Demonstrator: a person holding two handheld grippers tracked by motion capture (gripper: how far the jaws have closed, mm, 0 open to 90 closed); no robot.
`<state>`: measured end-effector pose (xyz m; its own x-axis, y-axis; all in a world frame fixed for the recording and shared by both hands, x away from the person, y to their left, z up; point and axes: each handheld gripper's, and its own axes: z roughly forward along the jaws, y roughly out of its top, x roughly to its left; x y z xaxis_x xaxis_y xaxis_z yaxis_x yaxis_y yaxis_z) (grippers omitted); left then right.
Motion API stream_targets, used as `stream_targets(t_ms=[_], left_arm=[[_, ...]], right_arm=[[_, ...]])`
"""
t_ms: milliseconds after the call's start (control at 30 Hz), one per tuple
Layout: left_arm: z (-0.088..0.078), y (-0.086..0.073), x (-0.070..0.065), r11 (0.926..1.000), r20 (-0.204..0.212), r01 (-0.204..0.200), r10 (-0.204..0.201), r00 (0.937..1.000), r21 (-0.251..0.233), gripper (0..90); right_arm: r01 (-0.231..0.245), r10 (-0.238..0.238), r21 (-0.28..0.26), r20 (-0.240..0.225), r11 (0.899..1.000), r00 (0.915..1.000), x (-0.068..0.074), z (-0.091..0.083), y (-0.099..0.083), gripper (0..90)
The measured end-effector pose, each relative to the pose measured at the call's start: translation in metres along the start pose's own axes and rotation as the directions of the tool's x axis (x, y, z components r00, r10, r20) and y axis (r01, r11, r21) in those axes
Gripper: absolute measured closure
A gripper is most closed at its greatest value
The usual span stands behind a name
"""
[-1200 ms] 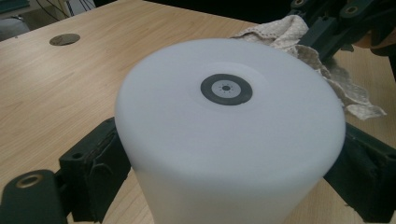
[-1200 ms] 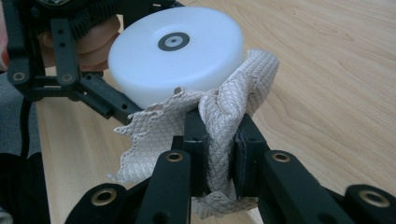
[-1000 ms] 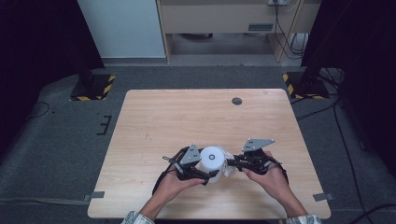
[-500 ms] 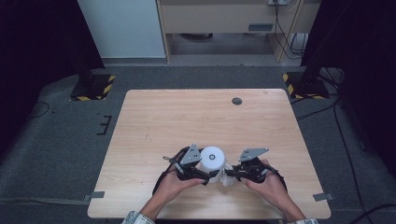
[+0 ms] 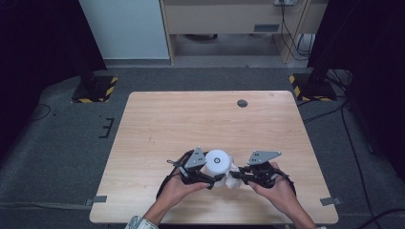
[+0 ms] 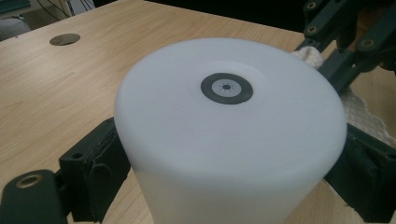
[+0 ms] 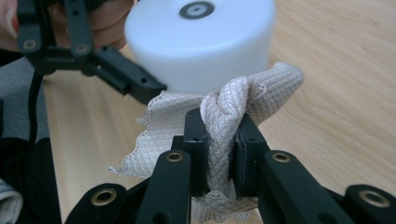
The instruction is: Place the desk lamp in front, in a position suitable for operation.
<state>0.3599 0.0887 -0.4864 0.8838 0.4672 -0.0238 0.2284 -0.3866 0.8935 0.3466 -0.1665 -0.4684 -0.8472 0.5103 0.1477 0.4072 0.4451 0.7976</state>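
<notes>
A white cylinder (image 5: 218, 164) with a small dark ring on its upturned flat end stands near the table's front edge. My left gripper (image 5: 210, 177) is shut on the white cylinder (image 6: 224, 135), one jaw on each side of it. A bunched cream waffle-weave cloth (image 7: 224, 121) is pinched between the jaws of my right gripper (image 7: 219, 140). The cloth (image 5: 234, 180) lies against the cylinder's right side, and my right gripper (image 5: 241, 177) is right beside it. In the right gripper view the cloth touches the cylinder's (image 7: 201, 42) lower wall.
The wooden table (image 5: 191, 124) has a round dark grommet (image 5: 242, 103) near its far edge. Beyond the table are grey carpet, a stand foot with yellow-black stripes on each side (image 5: 95, 88), and a cabinet with cables.
My right gripper with the cloth has shifted a little, down along the cylinder's right side toward the front edge. The left gripper and the cylinder have stayed put.
</notes>
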Motion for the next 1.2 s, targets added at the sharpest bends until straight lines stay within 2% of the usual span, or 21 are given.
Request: stream_targets(t_ms=[233, 500, 867, 1200], left_arm=[[0.000, 0.000, 0.000, 1.0000, -0.001, -0.001, 0.001, 1.0000, 0.001, 7.9], [0.000, 0.000, 0.000, 1.0000, -0.001, -0.001, 0.001, 1.0000, 0.001, 7.9], [0.000, 0.001, 0.000, 1.0000, 0.000, -0.002, 0.002, 1.0000, 0.006, 7.8], [0.000, 0.001, 0.000, 1.0000, -0.003, -0.001, 0.001, 1.0000, 0.006, 7.9]], right_arm=[[-0.017, 0.017, -0.004, 0.021, 1.000, 0.9996, -0.013, 0.005, 0.002, 78.5], [-0.036, 0.035, 0.045, 0.023, 0.998, 0.9991, -0.019, 0.019, -0.008, 78.5], [0.002, -0.003, 0.078, 0.018, 0.997, 0.9998, -0.003, 0.019, -0.015, 78.5], [0.031, -0.032, 0.034, 0.008, 0.999, 0.9995, 0.013, 0.006, -0.009, 78.4]])
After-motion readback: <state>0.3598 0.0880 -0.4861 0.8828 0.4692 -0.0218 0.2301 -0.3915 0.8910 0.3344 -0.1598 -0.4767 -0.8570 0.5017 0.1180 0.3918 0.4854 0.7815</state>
